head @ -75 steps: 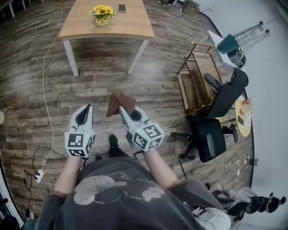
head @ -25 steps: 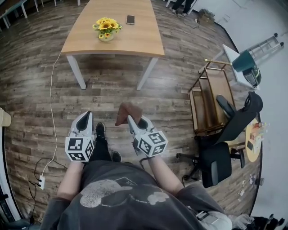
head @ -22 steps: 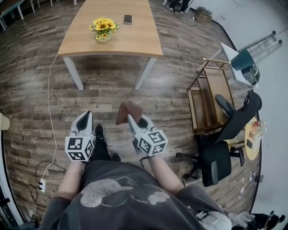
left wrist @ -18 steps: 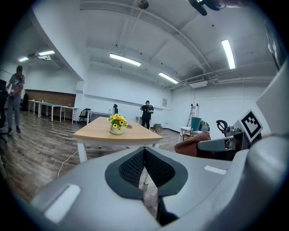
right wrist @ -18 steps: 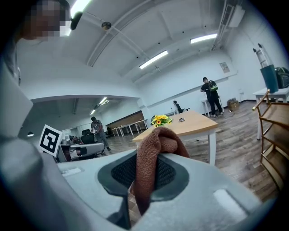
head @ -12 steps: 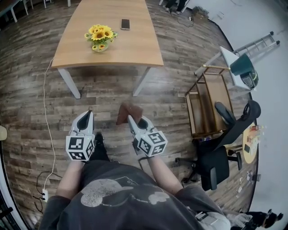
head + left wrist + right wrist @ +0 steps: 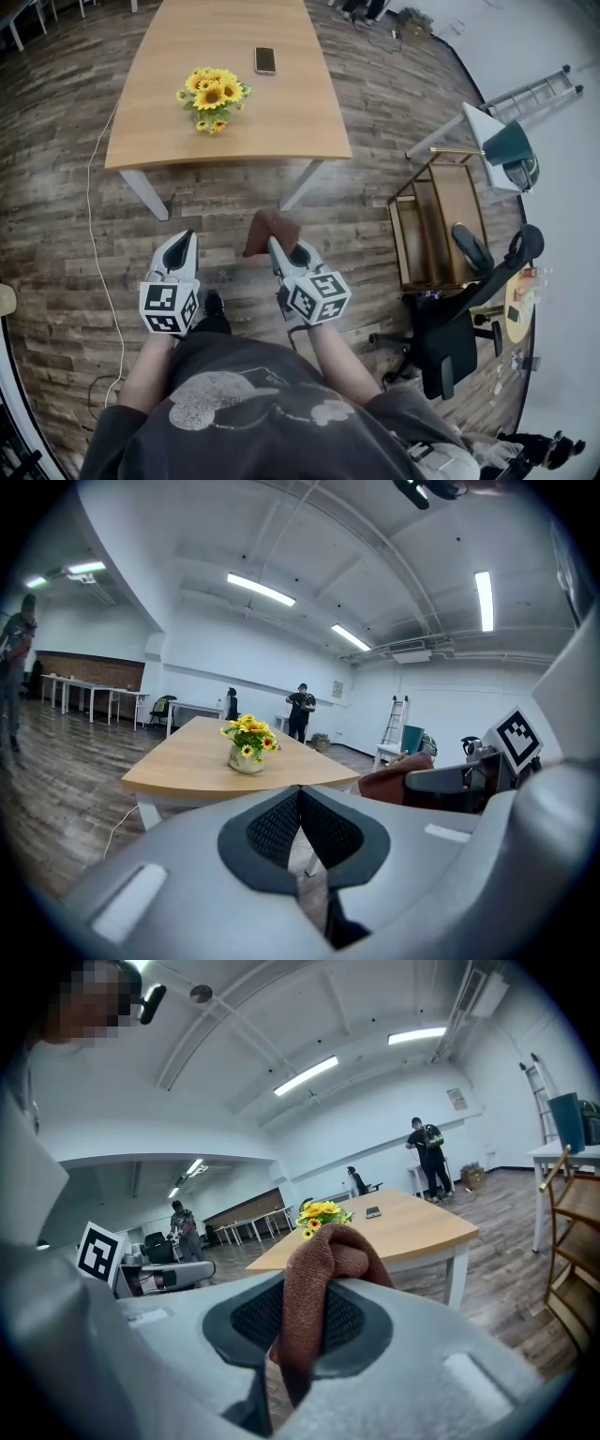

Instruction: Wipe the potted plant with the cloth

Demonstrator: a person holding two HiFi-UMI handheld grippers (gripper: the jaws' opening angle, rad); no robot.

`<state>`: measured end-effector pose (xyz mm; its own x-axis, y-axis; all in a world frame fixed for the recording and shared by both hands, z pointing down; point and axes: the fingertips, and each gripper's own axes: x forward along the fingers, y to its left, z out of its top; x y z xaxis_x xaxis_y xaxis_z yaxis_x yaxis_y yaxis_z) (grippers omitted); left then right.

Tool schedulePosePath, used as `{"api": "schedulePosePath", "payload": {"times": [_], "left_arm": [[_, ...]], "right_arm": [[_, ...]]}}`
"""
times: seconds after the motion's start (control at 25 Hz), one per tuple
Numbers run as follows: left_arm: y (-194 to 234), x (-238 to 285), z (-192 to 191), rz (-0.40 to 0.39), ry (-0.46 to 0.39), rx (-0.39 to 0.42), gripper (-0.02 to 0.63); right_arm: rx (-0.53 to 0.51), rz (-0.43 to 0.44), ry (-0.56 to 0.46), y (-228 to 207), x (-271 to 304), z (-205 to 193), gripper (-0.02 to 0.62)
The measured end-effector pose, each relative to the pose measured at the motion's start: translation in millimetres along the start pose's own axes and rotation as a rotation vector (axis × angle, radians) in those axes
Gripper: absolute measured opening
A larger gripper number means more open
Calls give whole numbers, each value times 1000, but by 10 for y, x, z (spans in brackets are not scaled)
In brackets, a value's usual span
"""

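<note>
A pot of yellow sunflowers [image 7: 212, 98] stands on a wooden table [image 7: 281, 122] ahead of me; it also shows as the potted plant [image 7: 247, 745] and, partly behind the cloth, the potted plant [image 7: 322, 1214]. My right gripper [image 7: 274, 242] is shut on a brown cloth [image 7: 269, 228], which bunches up between the jaws as the cloth [image 7: 321, 1288]. My left gripper [image 7: 182, 246] is shut with nothing in it, its pads pressed together. Both grippers are held in front of my body, short of the table's near edge.
A dark phone [image 7: 265, 60] lies on the table beyond the plant. To the right stand a gold-framed shelf cart [image 7: 436, 225], a black office chair [image 7: 459, 328] and a step ladder [image 7: 525, 94]. A white cable [image 7: 94, 244] runs across the wood floor at the left. People stand far off.
The table and plant have come nearer in the head view as I walk forward. Both grippers keep their pose, the cloth still held in the right one.
</note>
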<state>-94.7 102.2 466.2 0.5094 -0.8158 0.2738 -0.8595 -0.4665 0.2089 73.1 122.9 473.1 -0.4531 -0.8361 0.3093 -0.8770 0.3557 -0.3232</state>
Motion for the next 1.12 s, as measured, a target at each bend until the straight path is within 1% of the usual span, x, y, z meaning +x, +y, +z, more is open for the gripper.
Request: {"api": "schedulePosePath", "payload": {"times": [0.12, 0.32, 0.52, 0.64, 0.8, 1.0, 1.12], "left_arm": [[158, 152, 33, -24, 9, 27, 18], [363, 385, 143, -54, 2, 25, 18], [521, 574, 200, -48, -6, 3, 18], [554, 716, 244, -47, -15, -2, 20], [598, 914, 304, -39, -20, 8, 20], [775, 1183, 398, 18, -33, 5, 20], [832, 1402, 445, 41, -34, 7, 20]], "right_arm": [[3, -17, 4, 2, 219, 31, 52], [11, -59, 4, -59, 479, 94, 52], [5, -79, 10, -128, 642, 202, 52], [-2, -83, 11, -243, 761, 276, 52], [8, -63, 14, -417, 1014, 348, 52], [-2, 9, 10, -575, 1483, 539, 52], [-2, 40, 8, -745, 1735, 687, 52]]}}
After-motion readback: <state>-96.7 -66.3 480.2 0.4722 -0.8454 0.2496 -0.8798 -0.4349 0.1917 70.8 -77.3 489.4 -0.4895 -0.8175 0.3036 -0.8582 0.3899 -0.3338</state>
